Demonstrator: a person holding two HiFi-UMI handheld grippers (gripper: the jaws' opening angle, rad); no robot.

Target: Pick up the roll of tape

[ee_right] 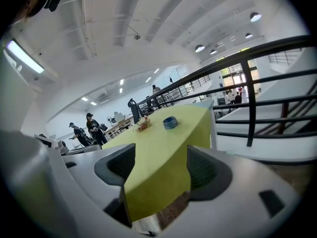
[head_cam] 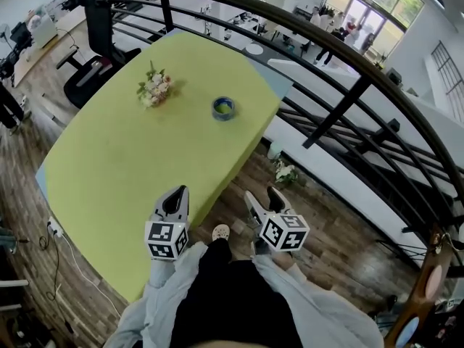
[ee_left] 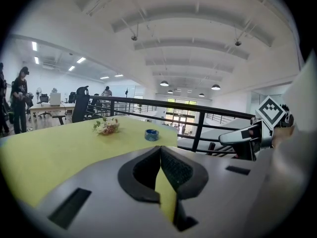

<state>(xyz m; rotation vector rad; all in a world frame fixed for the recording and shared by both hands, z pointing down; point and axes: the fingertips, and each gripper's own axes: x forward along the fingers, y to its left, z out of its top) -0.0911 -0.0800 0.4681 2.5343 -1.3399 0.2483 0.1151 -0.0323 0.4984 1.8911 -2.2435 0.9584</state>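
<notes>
The roll of blue tape [head_cam: 223, 108] lies flat on the yellow-green table [head_cam: 130, 172], toward its far right corner. It shows small and distant in the left gripper view [ee_left: 151, 134] and in the right gripper view [ee_right: 170, 122]. My left gripper [head_cam: 176, 200] hovers over the table's near edge, shut with nothing in it, its pads touching [ee_left: 160, 150]. My right gripper [head_cam: 264, 201] hangs off the table over the wooden floor, open and empty [ee_right: 161, 165]. Both grippers are far short of the tape.
A small flower bouquet [head_cam: 154, 89] lies left of the tape. A black curved railing [head_cam: 341, 107] runs along the table's far and right sides. A black office chair [head_cam: 90, 71] stands at the far left. People stand at distant desks [ee_right: 91, 128].
</notes>
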